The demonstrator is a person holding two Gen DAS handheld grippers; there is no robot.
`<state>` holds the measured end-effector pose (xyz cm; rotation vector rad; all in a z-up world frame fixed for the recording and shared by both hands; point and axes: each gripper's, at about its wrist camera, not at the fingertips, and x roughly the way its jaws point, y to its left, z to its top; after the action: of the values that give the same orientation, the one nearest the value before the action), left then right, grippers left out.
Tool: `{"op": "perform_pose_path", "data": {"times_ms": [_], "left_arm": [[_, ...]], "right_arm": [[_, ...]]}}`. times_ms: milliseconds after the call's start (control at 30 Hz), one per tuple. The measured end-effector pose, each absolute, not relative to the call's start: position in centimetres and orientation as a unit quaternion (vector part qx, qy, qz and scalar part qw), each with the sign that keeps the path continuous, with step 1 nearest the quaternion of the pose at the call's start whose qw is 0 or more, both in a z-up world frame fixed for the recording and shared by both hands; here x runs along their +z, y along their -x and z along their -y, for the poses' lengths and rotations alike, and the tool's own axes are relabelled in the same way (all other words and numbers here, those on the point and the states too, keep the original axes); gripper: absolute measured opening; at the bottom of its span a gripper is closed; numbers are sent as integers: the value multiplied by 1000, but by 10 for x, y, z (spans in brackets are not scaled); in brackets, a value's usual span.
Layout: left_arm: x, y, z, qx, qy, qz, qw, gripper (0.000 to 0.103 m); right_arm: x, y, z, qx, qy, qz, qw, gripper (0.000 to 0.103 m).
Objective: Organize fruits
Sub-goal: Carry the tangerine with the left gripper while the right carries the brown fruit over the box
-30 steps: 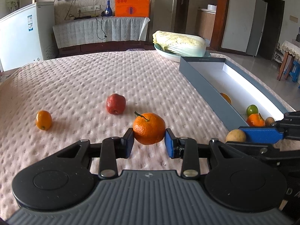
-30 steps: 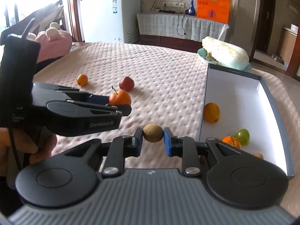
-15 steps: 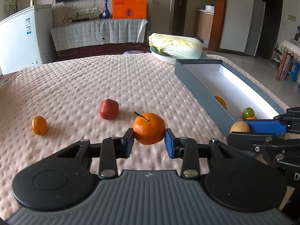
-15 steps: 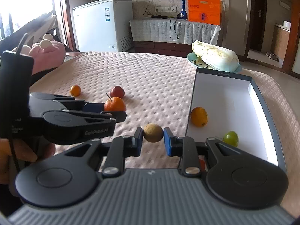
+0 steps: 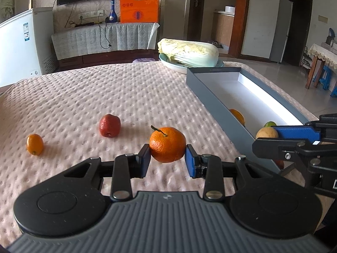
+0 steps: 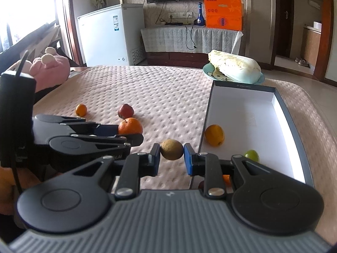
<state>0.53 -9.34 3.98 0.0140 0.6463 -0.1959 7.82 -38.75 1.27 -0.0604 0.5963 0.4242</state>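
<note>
Your left gripper (image 5: 167, 160) kept its fingers clamped on the tangerine (image 5: 167, 144), now raised higher over the pink cloth (image 5: 105, 97). Your right gripper (image 6: 171, 160) still pinched the brownish fruit (image 6: 171, 149) beside the box (image 6: 291, 126), nearer its edge than before; no label was legible.

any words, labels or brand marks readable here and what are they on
Nothing reads clearly.
Orange box by the wall: printed marks, too small to read.
White freezer: stickers, too small.
Gray box far rim: a line of small print, blurred.
Left claw body: embossed brand, mostly hidden and blurred.
</note>
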Motion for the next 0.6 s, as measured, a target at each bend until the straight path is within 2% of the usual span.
{"op": "perform_pose_path", "data": {"times_ms": [600], "left_arm": [[43, -7, 108, -116, -1, -312, 943, 40]], "right_arm": [[19, -85, 416, 179, -10, -282, 942, 27]]}}
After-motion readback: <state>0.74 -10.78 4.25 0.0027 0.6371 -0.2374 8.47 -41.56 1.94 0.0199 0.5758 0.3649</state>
